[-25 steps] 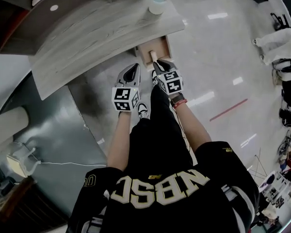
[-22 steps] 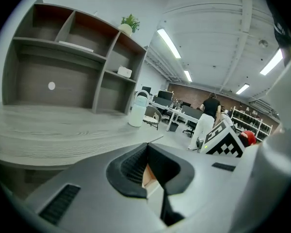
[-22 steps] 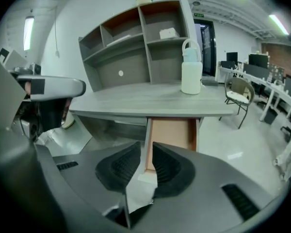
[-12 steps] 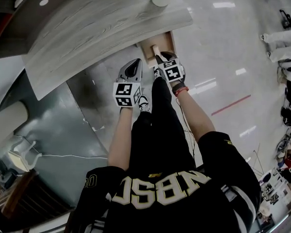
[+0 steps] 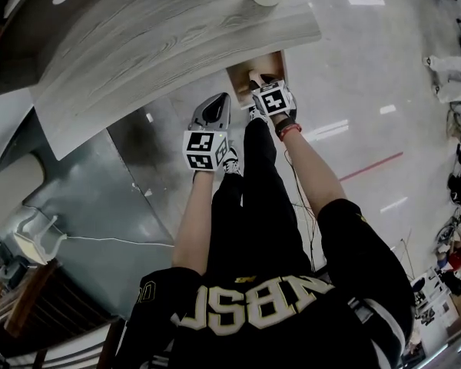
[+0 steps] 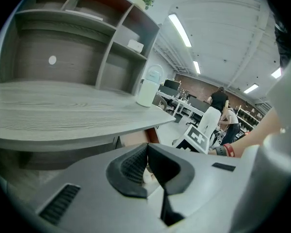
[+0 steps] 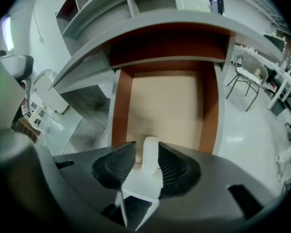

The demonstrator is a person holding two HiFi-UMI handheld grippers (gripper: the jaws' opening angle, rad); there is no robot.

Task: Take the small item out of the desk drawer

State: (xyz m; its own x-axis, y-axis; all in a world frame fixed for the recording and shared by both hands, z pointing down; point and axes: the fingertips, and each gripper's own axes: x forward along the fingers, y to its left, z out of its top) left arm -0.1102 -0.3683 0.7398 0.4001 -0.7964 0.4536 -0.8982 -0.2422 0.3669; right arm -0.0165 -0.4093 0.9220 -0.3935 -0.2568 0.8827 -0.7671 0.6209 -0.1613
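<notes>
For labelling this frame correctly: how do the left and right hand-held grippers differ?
The left hand-held gripper has jaws together, empty, outside the desk drawer; the right hand-held gripper has jaws apart, just opening, around a small white item inside that drawer. Both are grey.

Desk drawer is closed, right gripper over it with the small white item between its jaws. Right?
No: the drawer is open, as the right gripper view shows. The right gripper is over it with the small white item between its jaws, which have just been opening.
</notes>
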